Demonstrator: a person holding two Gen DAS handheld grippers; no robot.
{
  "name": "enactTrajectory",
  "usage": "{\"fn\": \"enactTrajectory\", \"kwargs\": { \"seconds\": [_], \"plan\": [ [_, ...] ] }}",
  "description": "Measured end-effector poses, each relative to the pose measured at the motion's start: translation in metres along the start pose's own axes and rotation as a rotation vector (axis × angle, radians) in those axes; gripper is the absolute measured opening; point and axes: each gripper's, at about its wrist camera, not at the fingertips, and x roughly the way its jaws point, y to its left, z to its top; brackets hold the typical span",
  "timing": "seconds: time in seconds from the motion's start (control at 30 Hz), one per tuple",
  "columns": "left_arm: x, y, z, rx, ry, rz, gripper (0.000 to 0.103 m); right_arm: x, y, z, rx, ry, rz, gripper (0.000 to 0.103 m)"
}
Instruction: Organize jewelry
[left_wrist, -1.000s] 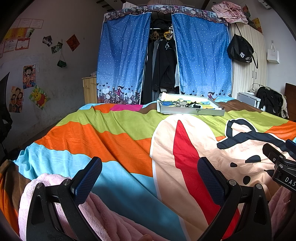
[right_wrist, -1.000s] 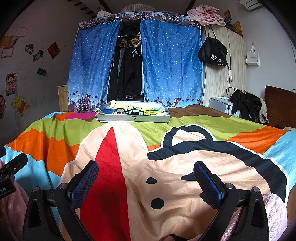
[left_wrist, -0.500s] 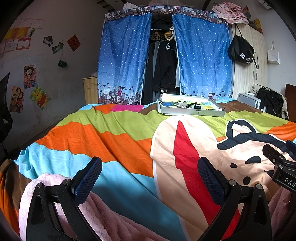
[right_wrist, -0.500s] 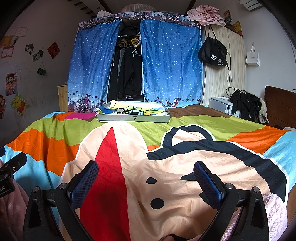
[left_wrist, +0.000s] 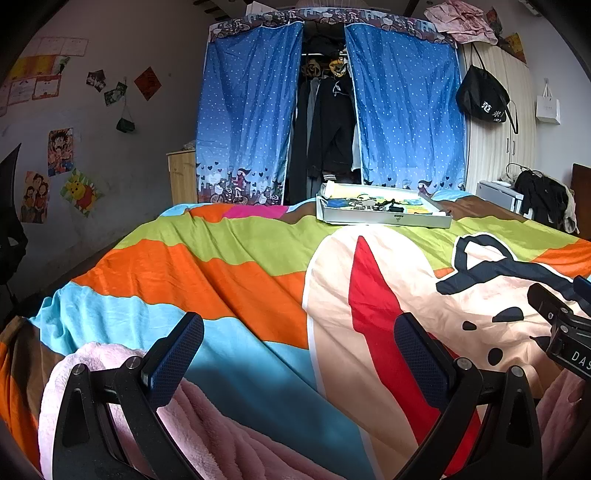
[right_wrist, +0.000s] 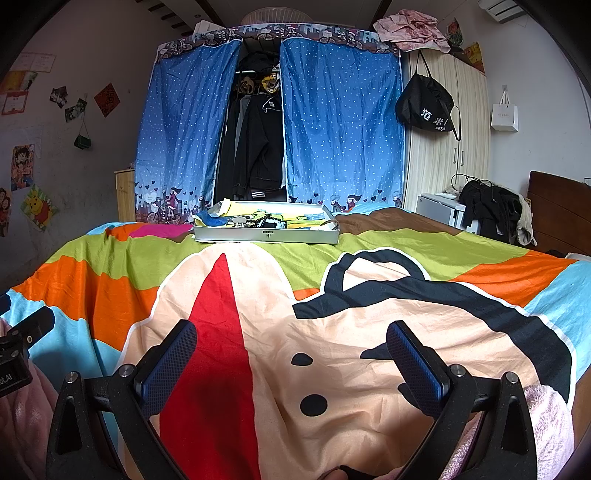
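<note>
The tray (right_wrist: 266, 234) of jewelry (right_wrist: 258, 222) lies far across the bed (right_wrist: 258, 295), long side facing me. My right gripper (right_wrist: 291, 354) points almost straight at it; my left gripper (left_wrist: 299, 350) has it far-right. Both are spread, empty.
</note>
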Motion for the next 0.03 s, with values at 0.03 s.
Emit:
{"fn": "enactTrajectory", "kwargs": {
  "seconds": [0.03],
  "plan": [
    [0.0011,0.003,0.0003,-0.001,0.001,0.001,0.101,-0.0001,-0.0001,-0.0002,0.0,0.0,0.0,0.103]
  ]
}}
